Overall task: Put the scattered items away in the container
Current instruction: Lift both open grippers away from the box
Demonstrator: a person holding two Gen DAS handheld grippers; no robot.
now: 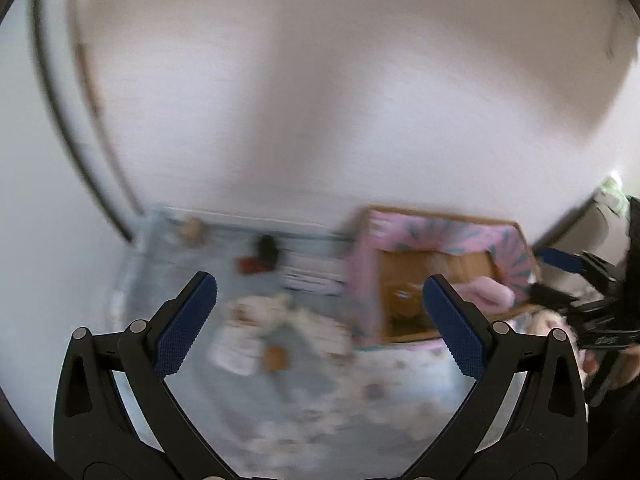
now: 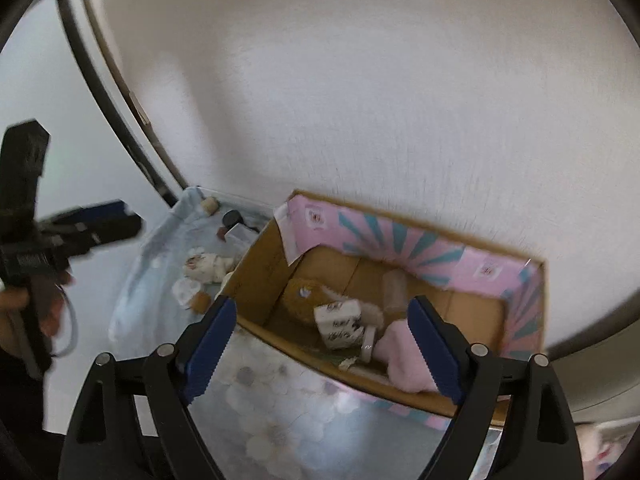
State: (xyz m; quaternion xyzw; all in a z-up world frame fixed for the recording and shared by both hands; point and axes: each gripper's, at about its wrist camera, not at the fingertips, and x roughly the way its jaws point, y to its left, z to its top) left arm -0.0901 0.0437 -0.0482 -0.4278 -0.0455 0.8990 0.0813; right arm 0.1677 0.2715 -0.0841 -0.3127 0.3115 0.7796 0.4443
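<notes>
A pink-and-teal cardboard box (image 2: 420, 240) stands against the wall; it also shows, blurred, in the left wrist view (image 1: 444, 228). Inside lie a brown plush toy (image 2: 304, 296), a white patterned cloth (image 2: 340, 320), a pink cloth (image 2: 400, 360) and a clear bottle (image 2: 394, 286). Left of the box, on the blue sheet, lie white patterned baby clothes (image 2: 204, 266) (image 1: 276, 320), a dark round item (image 2: 231, 218) (image 1: 267, 246) and a small beige item (image 2: 209, 204). My left gripper (image 1: 320, 316) is open and empty above the clothes. My right gripper (image 2: 320, 344) is open and empty above the box's front edge.
A light blue sheet with pale round spots (image 2: 280, 408) covers the surface. A white wall (image 2: 360, 100) rises behind the box. A dark curved frame (image 2: 120, 120) runs along the left. The left gripper and a hand appear at the left of the right wrist view (image 2: 48, 236).
</notes>
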